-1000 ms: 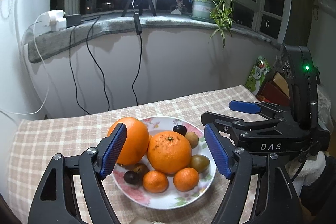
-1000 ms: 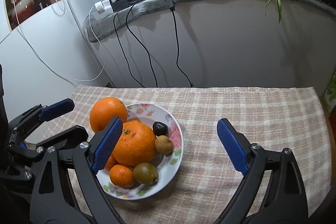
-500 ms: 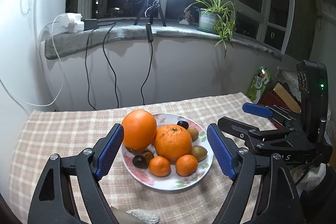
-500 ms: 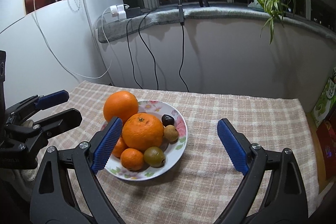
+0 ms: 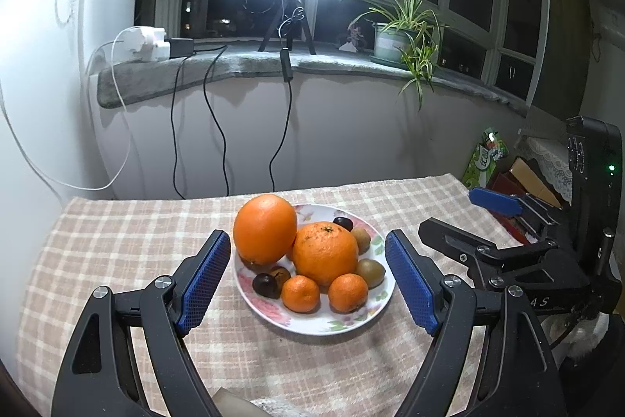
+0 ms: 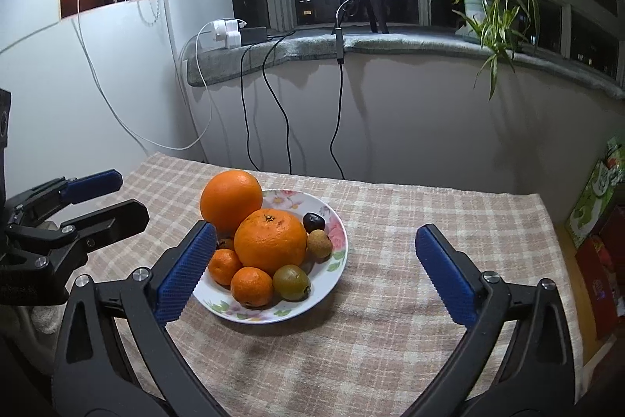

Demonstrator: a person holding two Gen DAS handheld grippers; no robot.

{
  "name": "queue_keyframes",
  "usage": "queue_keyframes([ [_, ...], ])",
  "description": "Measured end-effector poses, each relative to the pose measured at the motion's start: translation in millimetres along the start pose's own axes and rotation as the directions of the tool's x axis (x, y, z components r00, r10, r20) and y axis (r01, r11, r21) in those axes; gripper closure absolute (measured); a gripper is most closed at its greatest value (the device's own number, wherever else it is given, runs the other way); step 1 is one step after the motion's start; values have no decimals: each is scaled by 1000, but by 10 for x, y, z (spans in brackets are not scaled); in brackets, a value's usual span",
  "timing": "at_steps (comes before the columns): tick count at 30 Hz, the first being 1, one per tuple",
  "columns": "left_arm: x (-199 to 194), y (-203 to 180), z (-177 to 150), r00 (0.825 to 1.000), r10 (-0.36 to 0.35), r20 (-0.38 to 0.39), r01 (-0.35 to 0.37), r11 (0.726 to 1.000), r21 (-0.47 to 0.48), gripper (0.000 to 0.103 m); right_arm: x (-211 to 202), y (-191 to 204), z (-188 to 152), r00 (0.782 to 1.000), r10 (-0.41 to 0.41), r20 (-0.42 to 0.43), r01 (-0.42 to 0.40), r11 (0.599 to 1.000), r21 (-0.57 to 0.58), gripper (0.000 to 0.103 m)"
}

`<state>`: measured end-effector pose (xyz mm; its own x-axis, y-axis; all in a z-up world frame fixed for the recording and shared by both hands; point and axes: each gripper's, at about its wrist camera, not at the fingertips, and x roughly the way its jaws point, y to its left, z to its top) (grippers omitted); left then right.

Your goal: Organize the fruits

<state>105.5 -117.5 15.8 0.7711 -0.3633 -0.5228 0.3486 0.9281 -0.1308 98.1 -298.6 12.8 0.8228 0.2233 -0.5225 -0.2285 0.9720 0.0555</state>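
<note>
A table under a checked cloth [image 5: 117,260] is seen filling the lower half of both views, and a floral plate [image 5: 312,323] is set on it near the middle. Over the near edge of the table the left gripper [image 5: 308,280] is held, its blue fingers [image 5: 203,276] spread apart with the plate framed in the gap and nothing touched. Beside it the right gripper [image 6: 316,272] is held above the cloth, its jaws opening wide at this moment; nothing is gripped, and only the plate's near side is overlapped by its left pad. On the plate, one large orange [image 5: 265,227] is piled at the back left, touching a second large orange [image 5: 325,253] in the middle. Two small mandarins [image 5: 300,293] are lined up along the front rim. A greenish kiwi [image 5: 370,272] is found at the right, and a dark round fruit [image 5: 266,285] is tucked at the left.
</note>
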Motion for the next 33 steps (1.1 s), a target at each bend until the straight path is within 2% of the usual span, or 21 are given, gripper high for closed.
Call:
queue_keyframes([
  [6,-22,14,-13,1000,0,2,0,1000,-4,21,-52,83,-7,1000,-13,14,13,999,-36,0],
  [33,-47,14,-37,1000,-11,0,11,1000,-1,21,19,115,-87,1000,-7,-20,7,999,-42,0],
])
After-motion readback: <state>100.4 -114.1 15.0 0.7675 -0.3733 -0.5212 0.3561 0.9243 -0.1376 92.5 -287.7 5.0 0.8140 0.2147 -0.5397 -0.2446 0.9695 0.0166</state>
